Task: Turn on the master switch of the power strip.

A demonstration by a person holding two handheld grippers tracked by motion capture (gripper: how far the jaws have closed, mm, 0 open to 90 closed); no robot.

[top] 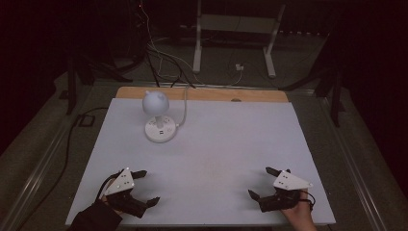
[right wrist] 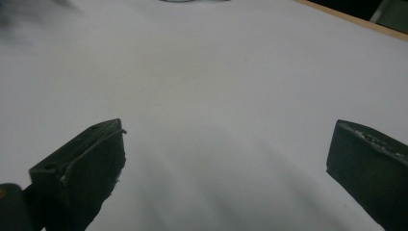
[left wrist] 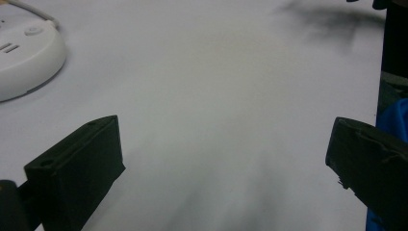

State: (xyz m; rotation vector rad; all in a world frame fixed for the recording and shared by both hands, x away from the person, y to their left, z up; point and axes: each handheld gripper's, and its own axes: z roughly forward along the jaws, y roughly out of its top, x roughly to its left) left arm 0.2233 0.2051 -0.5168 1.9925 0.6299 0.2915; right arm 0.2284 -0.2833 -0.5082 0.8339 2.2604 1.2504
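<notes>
High view: left gripper (top: 146,187) low at 7 o'clock on the white table (top: 231,144), jaws spread wide, nothing between them, resting on or just above the surface, can't tell which. Person's dark sleeve (top: 94,219) behind it at the near edge. Right gripper (top: 260,182) mirrors it at 5 o'clock, jaws likewise wide and empty, bare hand (top: 298,214) behind. Both look parked in a ready pose, apart from each other and well apart from the lamp, likely a start position before any reach.

Left gripper view: two black jaws at the frame's sides, bare table between, lamp base (left wrist: 26,57) at 10 o'clock, so this gripper is roughly aimed toward it and is the nearer one.

Right gripper view: same wide, empty jaws over bare white table; wooden edge strip (right wrist: 351,20) at 1 o'clock.

Outward: small white desk lamp (top: 159,118) at 11 o'clock on the table, upright, round head on a short stem over a disc base with buttons. Its white cord (top: 184,103) runs off the far edge toward the floor cables, probably why it sits near the back. Untouched.
</notes>
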